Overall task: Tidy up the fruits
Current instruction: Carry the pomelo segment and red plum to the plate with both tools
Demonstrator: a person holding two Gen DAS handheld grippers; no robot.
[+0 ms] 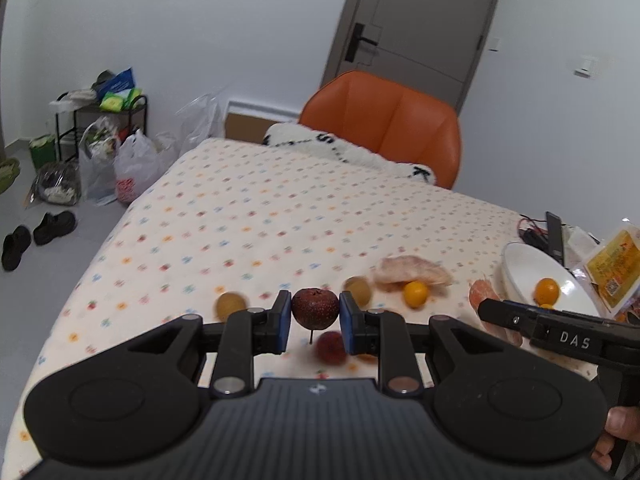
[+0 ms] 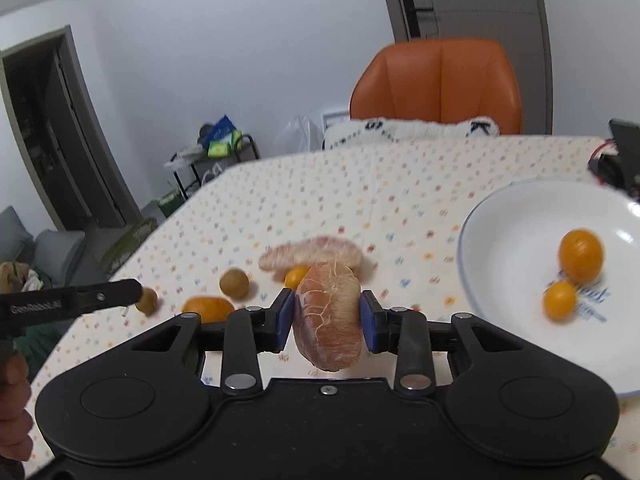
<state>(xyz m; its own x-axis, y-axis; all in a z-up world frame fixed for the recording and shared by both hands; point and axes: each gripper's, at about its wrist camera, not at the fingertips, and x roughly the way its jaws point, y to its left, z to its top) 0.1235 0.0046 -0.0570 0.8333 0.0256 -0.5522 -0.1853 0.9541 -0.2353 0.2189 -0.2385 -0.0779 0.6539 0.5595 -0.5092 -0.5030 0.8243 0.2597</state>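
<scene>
Left wrist view: left gripper (image 1: 315, 320) pinches a dark red hawthorn-like fruit (image 1: 315, 308), lifted above the dotted tablecloth (image 1: 248, 216). Another red fruit (image 1: 331, 347) lies below it; brown longans (image 1: 231, 305) and a kumquat (image 1: 415, 294) sit just beyond. Wide bare cloth stretches to the far edge by the orange chair (image 1: 384, 124).

Right wrist view: right gripper (image 2: 327, 318) clamps a peeled pomelo segment (image 2: 329, 316), left of the white bowl (image 2: 504, 240) holding two kumquats (image 2: 580, 256). Bowl rim is near the right fingers.
</scene>
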